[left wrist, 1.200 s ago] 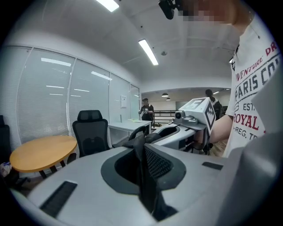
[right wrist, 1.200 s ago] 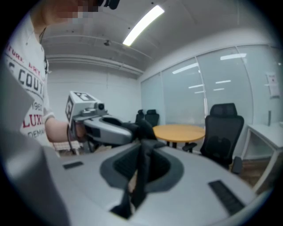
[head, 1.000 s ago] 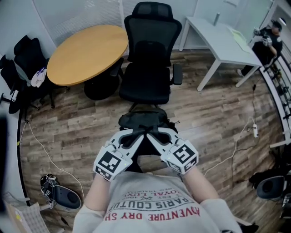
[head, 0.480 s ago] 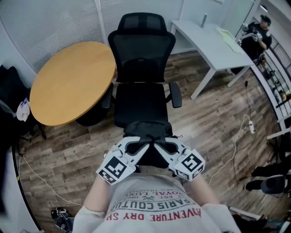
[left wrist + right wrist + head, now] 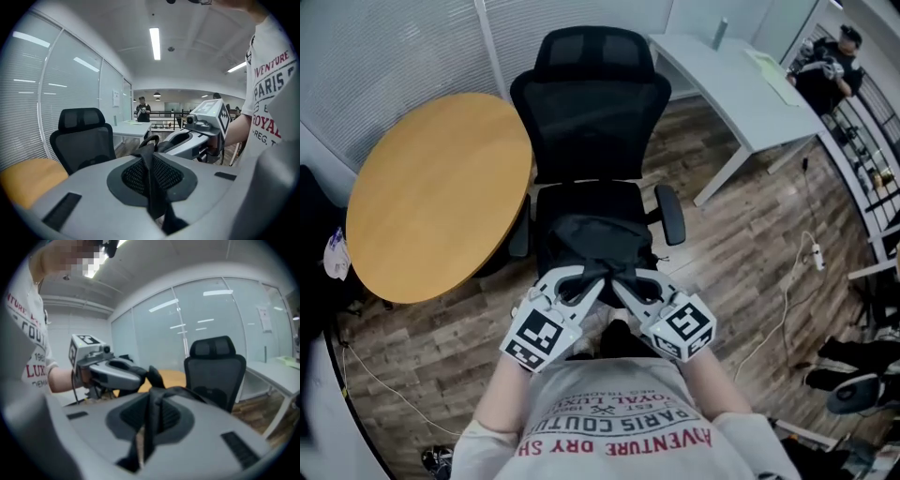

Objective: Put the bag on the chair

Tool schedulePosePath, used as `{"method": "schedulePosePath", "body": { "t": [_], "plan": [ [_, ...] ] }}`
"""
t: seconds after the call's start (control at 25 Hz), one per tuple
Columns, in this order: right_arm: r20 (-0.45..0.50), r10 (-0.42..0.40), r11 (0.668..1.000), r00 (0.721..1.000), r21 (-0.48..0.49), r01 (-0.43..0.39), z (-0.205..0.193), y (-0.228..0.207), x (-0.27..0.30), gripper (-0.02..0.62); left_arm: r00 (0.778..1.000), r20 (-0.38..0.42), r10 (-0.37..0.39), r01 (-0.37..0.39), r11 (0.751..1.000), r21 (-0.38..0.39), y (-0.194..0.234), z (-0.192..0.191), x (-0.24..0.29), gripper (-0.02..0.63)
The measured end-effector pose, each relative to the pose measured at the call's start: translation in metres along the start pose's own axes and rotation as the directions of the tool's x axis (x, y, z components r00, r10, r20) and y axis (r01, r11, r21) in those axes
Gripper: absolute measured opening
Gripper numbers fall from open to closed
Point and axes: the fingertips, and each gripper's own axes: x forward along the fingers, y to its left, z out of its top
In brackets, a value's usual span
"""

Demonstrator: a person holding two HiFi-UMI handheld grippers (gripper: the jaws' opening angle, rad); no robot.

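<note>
A black bag [image 5: 598, 244] hangs by its straps over the front of the seat of a black mesh office chair [image 5: 591, 112]. Whether the bag touches the seat I cannot tell. My left gripper [image 5: 596, 274] and right gripper [image 5: 617, 275] meet tip to tip just above the bag's near edge. Each is shut on a strap. In the left gripper view a black strap [image 5: 151, 187] runs between the jaws, with the right gripper [image 5: 190, 140] close beyond it. The right gripper view shows another strap [image 5: 151, 425] pinched the same way, the left gripper [image 5: 115, 373] to its left and the chair [image 5: 215, 369] behind.
A round wooden table [image 5: 431, 192] stands left of the chair, close to its armrest. A white desk [image 5: 741, 84] is at the back right, a person [image 5: 825, 70] beyond it. Cables [image 5: 787, 300] lie on the wood floor to the right.
Both grippers have carried the bag forward from the floor in front of the chair to over its seat. The chair now sits closer and more central in the head view.
</note>
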Motion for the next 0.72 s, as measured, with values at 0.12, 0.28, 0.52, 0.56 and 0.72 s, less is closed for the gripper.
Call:
{"method": "schedulePosePath", "body": {
  "t": [0.12,0.28,0.52,0.56,0.72],
  "plan": [
    [-0.002,0.032,0.999,0.999,-0.032,-0.032,0.015,-0.031,0.030,0.051,0.998,-0.006,0.060,-0.060,0.996,-0.060,0.045,0.005,0.020,0.052],
    [-0.038,0.098,0.994,0.994,-0.051,-0.100,0.022,-0.073,0.062,0.051,0.993,-0.040,0.113,-0.118,0.978,-0.171,0.092,0.004,0.049,0.052],
    [-0.073,0.198,0.977,0.977,-0.066,-0.203,0.040,-0.125,0.093,0.051,0.984,-0.062,0.167,-0.177,0.963,-0.204,0.148,0.015,0.087,0.052],
    [-0.081,0.211,0.974,0.974,-0.067,-0.217,0.041,-0.134,0.097,0.051,0.982,-0.064,0.175,-0.185,0.961,-0.208,0.155,0.017,0.093,0.052],
    [-0.111,0.233,0.966,0.966,-0.087,-0.243,0.043,-0.161,0.111,0.051,0.977,-0.078,0.197,-0.209,0.955,-0.208,0.179,0.018,0.115,0.052]
  ]
}}
